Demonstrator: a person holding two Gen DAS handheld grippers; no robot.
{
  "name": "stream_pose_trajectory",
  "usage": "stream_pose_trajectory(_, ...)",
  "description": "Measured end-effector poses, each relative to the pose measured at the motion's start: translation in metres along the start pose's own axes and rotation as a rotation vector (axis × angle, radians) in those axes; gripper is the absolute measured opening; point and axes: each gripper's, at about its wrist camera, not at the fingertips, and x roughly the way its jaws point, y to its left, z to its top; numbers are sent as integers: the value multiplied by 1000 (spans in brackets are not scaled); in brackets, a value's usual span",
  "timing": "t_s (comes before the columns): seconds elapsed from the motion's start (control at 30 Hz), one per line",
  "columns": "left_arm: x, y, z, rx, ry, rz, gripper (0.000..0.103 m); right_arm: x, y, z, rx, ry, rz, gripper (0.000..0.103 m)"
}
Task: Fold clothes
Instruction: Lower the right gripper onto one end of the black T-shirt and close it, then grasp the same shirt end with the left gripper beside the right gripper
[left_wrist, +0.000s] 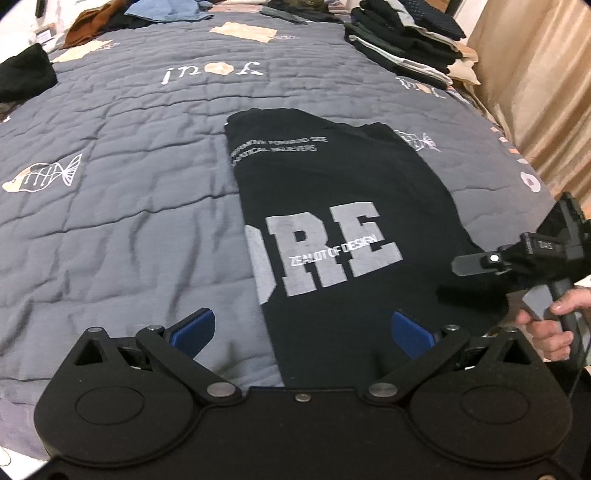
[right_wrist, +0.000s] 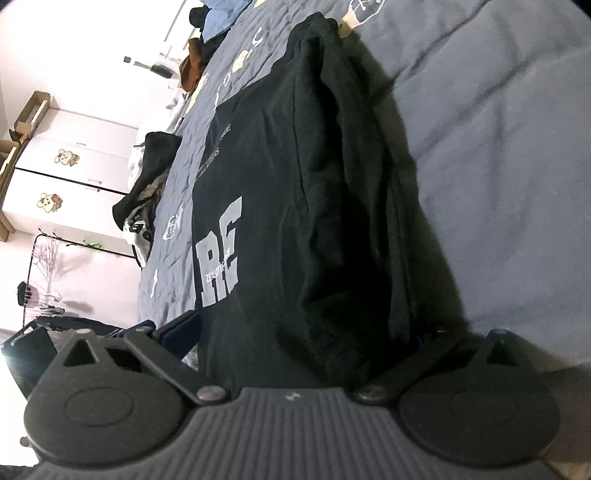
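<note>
Grey quilted bedspread (left_wrist: 129, 192) fills most of both frames, fish and letter prints on it. Black T-shirt (left_wrist: 332, 206) with grey "RE" lettering lies partly folded at center of left wrist view, long edge toward lower center. Left gripper (left_wrist: 303, 332) hovers at its near hem, blue fingers (left_wrist: 194, 328) spread wide, nothing held. Right gripper (right_wrist: 306, 332) at frame bottom, jaws wide around shirt's bunched edge. Folded clothes stack (left_wrist: 402, 37) upper right.

One black T-shirt (left_wrist: 332, 206), two tools, one folded stack (left_wrist: 402, 37).
</note>
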Motion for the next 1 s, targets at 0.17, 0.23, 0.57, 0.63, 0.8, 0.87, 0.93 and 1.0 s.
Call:
stream_pose_trajectory(0.17,-8,-11,2,27,-13,-33,103,1,2,0,10,-4,-12,103)
stream_pose_trajectory(0.23,-9,-16,2,41,-15,-42,103,2,3,-1,12,-9,-22,103)
stream_pose_trajectory(0.57,-10,-28,0,76,-13,-63,103,-9,14,-4,29,-46,-164,35)
stream_pose_trajectory(0.63,-9,-28,0,75,-12,-63,103,-12,14,-5,26,-49,-132,32)
stream_pose_trajectory(0.8,-9,-27,1,71,-12,-62,103,-5,-5,-6,80,-47,-78,32)
stream_pose_trajectory(0.87,-9,-27,1,69,-12,-61,103,-3,-12,-7,102,-46,-56,32)
stream_pose_trajectory(0.93,-8,-27,1,67,-11,-60,103,-1,-18,-9,123,-51,-24,34)
stream_pose_trajectory(1.0,-8,-26,1,68,-10,-59,103,-1,-20,-10,128,-50,-7,34)
